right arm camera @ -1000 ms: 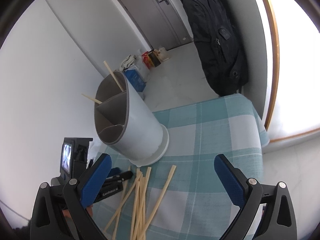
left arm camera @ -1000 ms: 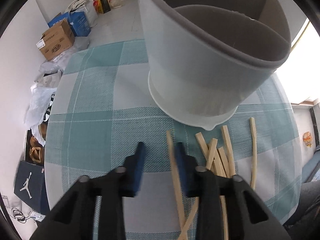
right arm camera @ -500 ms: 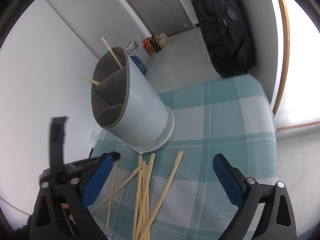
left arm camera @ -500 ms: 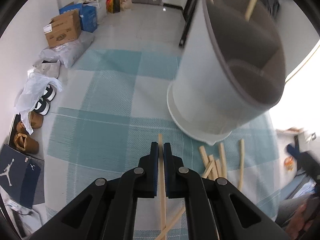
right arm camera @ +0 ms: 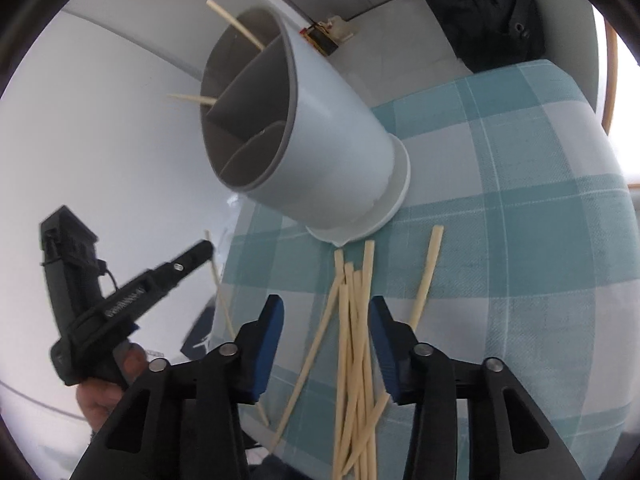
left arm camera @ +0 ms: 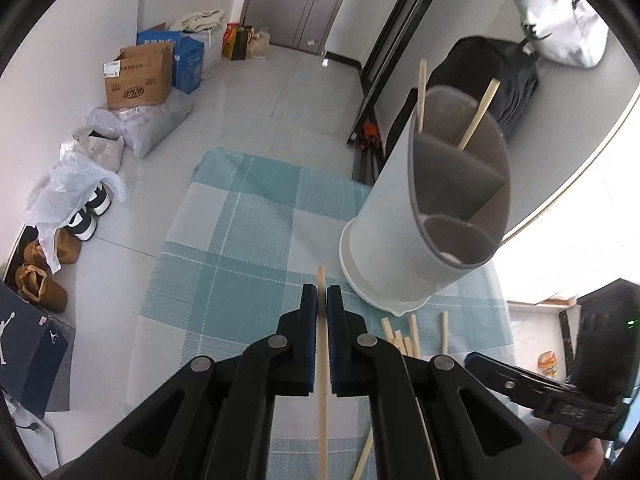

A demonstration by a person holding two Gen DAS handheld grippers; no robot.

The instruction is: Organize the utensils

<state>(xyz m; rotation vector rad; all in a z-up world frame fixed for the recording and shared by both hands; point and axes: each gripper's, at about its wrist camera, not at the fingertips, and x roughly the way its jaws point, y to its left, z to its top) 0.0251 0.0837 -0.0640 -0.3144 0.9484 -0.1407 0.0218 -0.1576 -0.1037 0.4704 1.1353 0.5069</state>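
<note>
My left hand-held gripper (left arm camera: 321, 300) is clamped tight on a single chopstick (left arm camera: 322, 380), its blue pads pinching the wood with the tip poking out just past them, and it's lifted clear of the checked cloth on the desk (left arm camera: 224, 264). Off to the left on the floor sit a cardboard box (left arm camera: 138, 80) and some shoes (left arm camera: 86, 212). Ahead and to the right stands the white utensil holder (left arm camera: 404, 216), upright on the cloth, its grey inside split into compartments; two chopsticks (left arm camera: 476, 116) already lean out of the far compartment. Just in front of its base lies the loose pile of chopsticks (right arm camera: 354, 340), fanned out flat on the cloth. My right hand-held gripper (right arm camera: 326, 316) hangs right over that pile, jaws just closing in and now partway apart, straddling the top ends of several sticks, pads not pressing on any of them. One stick (right arm camera: 426, 276) lies apart to the right of the bundle.
</note>
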